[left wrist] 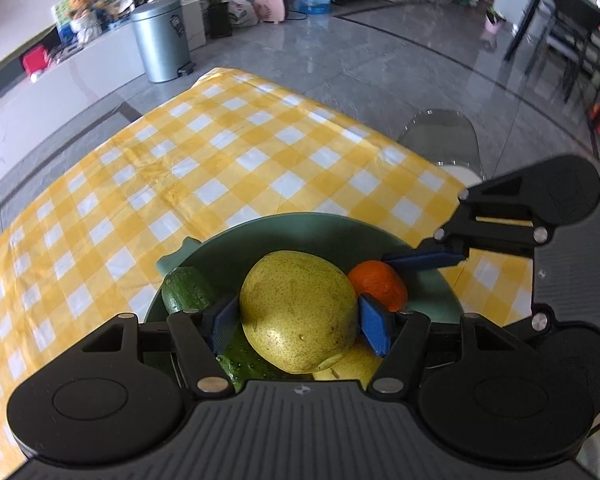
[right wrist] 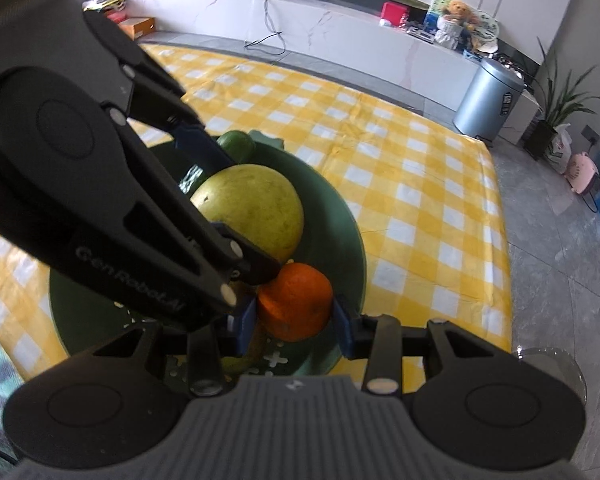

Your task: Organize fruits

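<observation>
A large yellow-green pear [left wrist: 300, 312] sits between the blue pads of my left gripper [left wrist: 300, 330], which is shut on it above a green bowl [left wrist: 300, 220]. To its right is an orange [left wrist: 380, 284]. In the right wrist view my right gripper [right wrist: 294, 326] is shut on that orange [right wrist: 296, 304], low in the bowl [right wrist: 352, 216]. The left gripper's black arm crosses the same view from the upper left, holding the pear [right wrist: 256, 208]. A dark green fruit [left wrist: 186, 290] lies at the bowl's far left side. A second pear [left wrist: 352, 366] shows partly under the held one.
The bowl stands on a yellow and white checked tablecloth [left wrist: 220, 152]. A clear chair [left wrist: 440, 136] stands by the table's far right edge. A glass [right wrist: 552, 360] stands near my right gripper. A metal bin [left wrist: 160, 40] stands on the floor beyond the table.
</observation>
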